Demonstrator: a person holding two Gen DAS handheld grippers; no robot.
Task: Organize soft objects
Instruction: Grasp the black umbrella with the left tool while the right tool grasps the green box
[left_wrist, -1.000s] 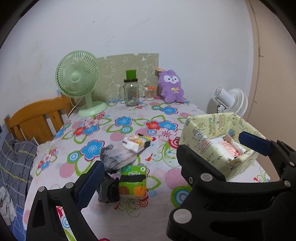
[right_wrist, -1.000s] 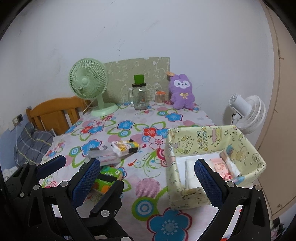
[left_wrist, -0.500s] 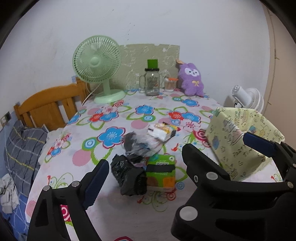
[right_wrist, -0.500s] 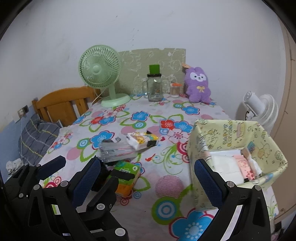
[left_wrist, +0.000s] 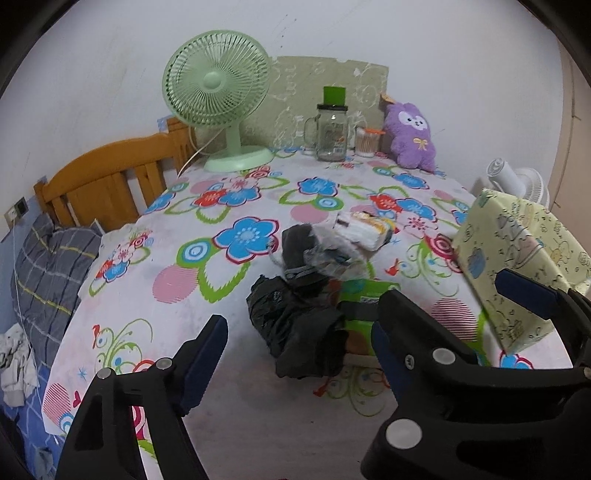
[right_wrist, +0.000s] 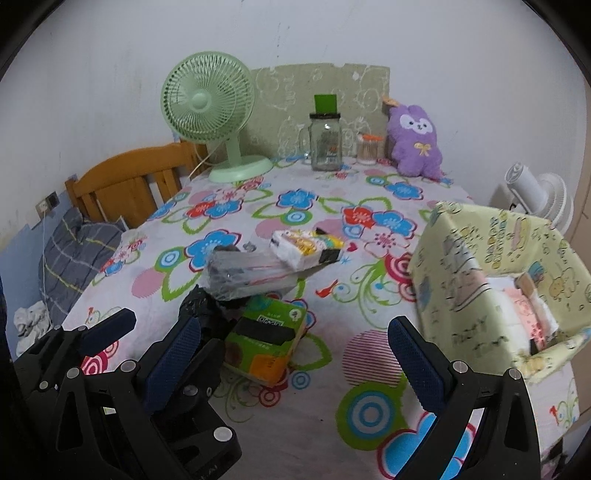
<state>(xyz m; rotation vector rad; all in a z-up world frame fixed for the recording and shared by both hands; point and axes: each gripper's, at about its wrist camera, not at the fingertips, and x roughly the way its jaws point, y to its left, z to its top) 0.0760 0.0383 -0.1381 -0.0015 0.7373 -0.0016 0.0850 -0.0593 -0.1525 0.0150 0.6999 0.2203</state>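
A pile of soft items lies mid-table: a crumpled black plastic bag (left_wrist: 299, 325), a green tissue pack (right_wrist: 266, 339), a clear wrapped bundle (right_wrist: 251, 277) and a white-yellow tissue pack (right_wrist: 303, 251). A yellow-green fabric box (right_wrist: 491, 280) holding white and pink items stands to the right; it also shows in the left wrist view (left_wrist: 517, 266). My left gripper (left_wrist: 295, 350) is open, just short of the black bag. My right gripper (right_wrist: 291, 354) is open over the green pack. The left gripper also shows in the right wrist view (right_wrist: 147, 332).
At the table's back stand a green fan (right_wrist: 210, 107), a glass mug jar (right_wrist: 325, 140), a small jar (right_wrist: 367, 149) and a purple plush (right_wrist: 415, 140). A wooden chair (left_wrist: 107, 177) is at the left. A white fan (right_wrist: 539, 192) stands beyond the right edge.
Both grippers have shifted left and closer to the pile. The fabric box has slid toward the right edge of both views. Both stay open.
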